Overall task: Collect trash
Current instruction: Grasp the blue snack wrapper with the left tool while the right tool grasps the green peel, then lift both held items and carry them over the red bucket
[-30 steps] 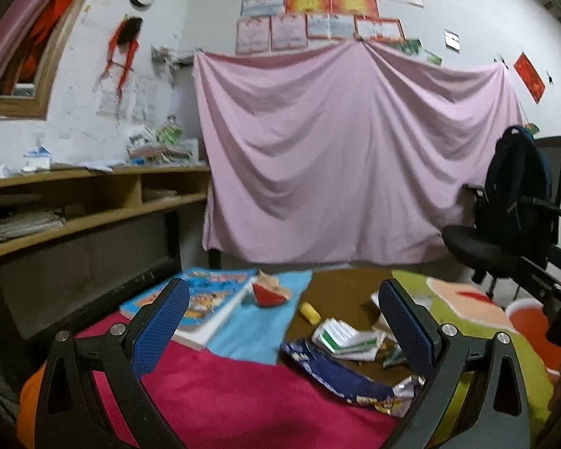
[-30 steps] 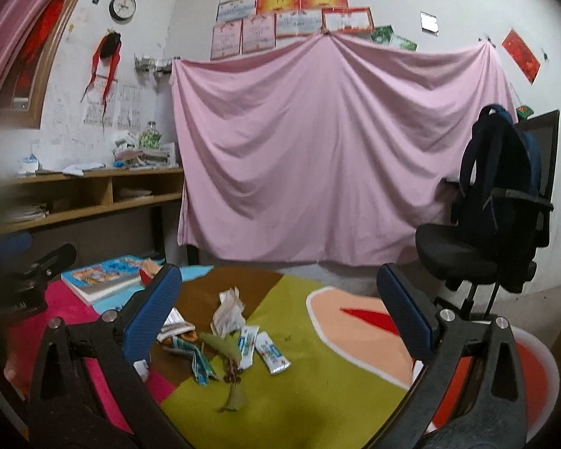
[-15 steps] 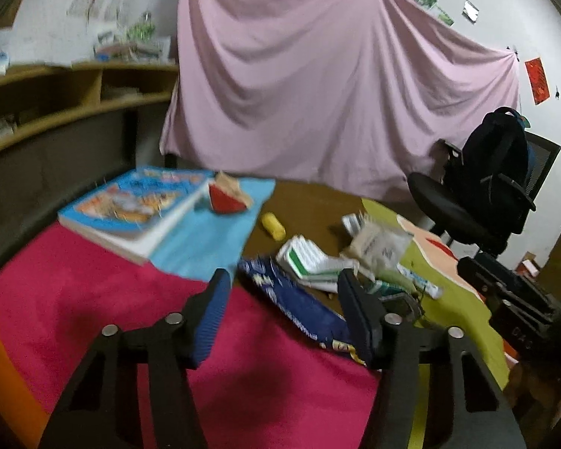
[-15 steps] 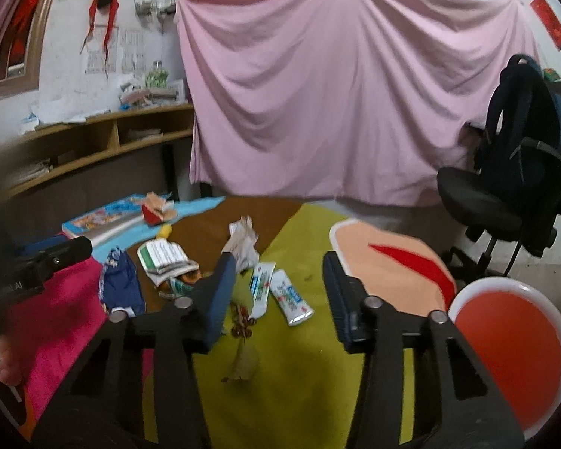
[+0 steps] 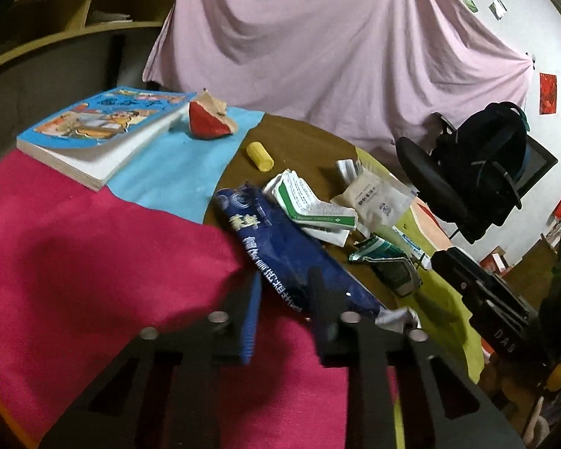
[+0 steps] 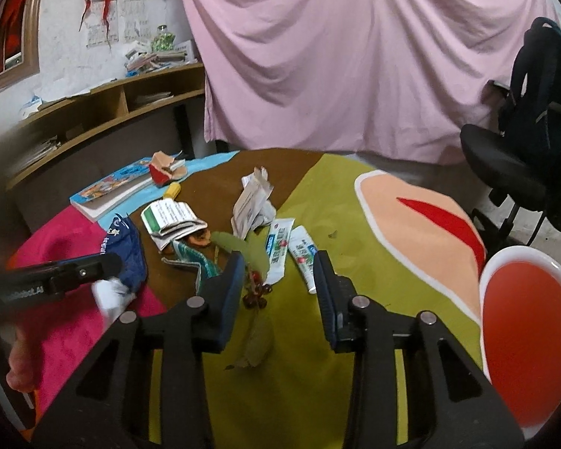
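A dark blue snack bag (image 5: 280, 247) lies on the coloured tablecloth, and its near end sits between the fingers of my left gripper (image 5: 284, 299), which stand narrowly apart around it. The same bag shows in the right wrist view (image 6: 125, 250). Beyond it lie a folded green-white leaflet (image 5: 310, 202), a white sachet (image 5: 374, 196), a green wrapper (image 5: 385, 258) and a yellow cap (image 5: 260, 155). My right gripper (image 6: 276, 280) is partly open and empty above a twig with berries (image 6: 256, 288), beside a toothpaste tube (image 6: 303, 258) and its box (image 6: 278, 250).
A blue book (image 5: 101, 131) and a red torn carton (image 5: 207, 121) lie at the far left. A red-and-white basin (image 6: 527, 333) stands at the right. A black office chair with a backpack (image 6: 523, 142) stands beyond the table. Pink cloth hangs behind.
Both grippers have tilted down and moved in toward the trash. Both sets of fingers have narrowed from wide open. The left fingers now flank the blue bag's end.
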